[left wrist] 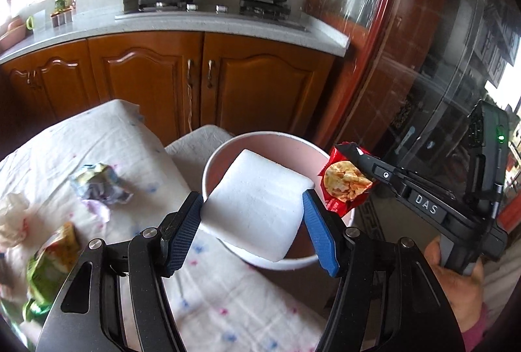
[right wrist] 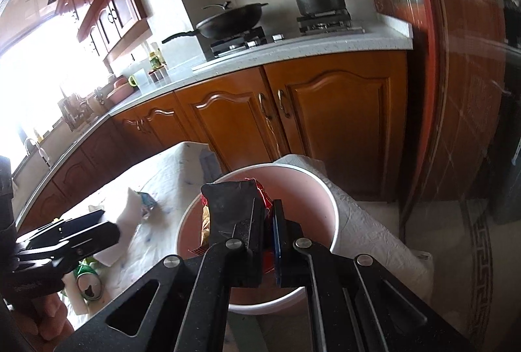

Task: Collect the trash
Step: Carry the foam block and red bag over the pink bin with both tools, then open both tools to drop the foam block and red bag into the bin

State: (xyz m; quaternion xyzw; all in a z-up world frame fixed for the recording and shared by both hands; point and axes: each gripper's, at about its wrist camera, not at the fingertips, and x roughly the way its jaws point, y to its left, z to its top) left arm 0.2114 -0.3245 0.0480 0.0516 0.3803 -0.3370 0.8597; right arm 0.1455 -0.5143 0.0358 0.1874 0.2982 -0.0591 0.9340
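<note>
My left gripper (left wrist: pixel 252 215) is shut on a white foam block (left wrist: pixel 257 202) and holds it over the near rim of a pink bin (left wrist: pixel 260 140). My right gripper (left wrist: pixel 353 158) is shut on a red snack wrapper (left wrist: pixel 345 186) at the bin's right rim. In the right wrist view the right gripper (right wrist: pixel 265 212) pinches the red snack wrapper (right wrist: pixel 260 192) above the pink bin (right wrist: pixel 325 189); the left gripper (right wrist: pixel 97 218) with the foam block (right wrist: pixel 127 215) shows at left.
A table with a white cloth (left wrist: pixel 114 137) carries a crumpled wrapper (left wrist: pixel 97 184), a green packet (left wrist: pixel 52 267), white paper (left wrist: pixel 13 218) and a crushed can (right wrist: pixel 86 282). Wooden cabinets (left wrist: pixel 156 81) and a stove counter stand behind. A glass cabinet (left wrist: pixel 423 59) is at right.
</note>
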